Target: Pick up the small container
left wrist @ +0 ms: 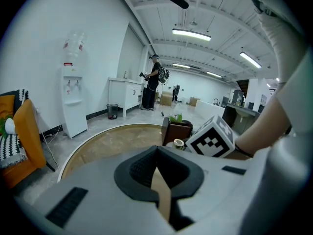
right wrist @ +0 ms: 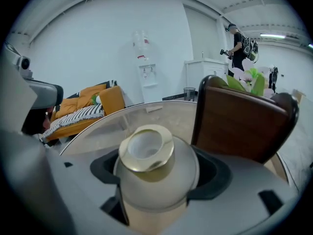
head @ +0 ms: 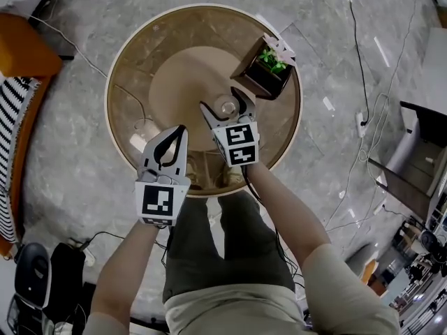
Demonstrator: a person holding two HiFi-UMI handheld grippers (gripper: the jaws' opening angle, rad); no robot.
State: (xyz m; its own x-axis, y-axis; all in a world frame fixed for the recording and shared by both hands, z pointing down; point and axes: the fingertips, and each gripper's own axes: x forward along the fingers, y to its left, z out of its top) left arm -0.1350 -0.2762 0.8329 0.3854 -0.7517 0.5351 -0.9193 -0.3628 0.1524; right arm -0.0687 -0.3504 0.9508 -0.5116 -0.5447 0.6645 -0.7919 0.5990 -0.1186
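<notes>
The right gripper [head: 220,100] is holding its claw wide apart around the small container [head: 227,107] at frame centre. The left gripper [head: 180,131], lower left, is pressing its claw together. Grey marbled floor [head: 70,159] is surrounding the round glass table [head: 133,68], and a brown planter [head: 262,75] is crowding in just upper right of the container.

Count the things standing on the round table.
2. The small container sits near the middle, between the open jaws of the right gripper; the plant box stands at the far right. Others may be hidden.
</notes>
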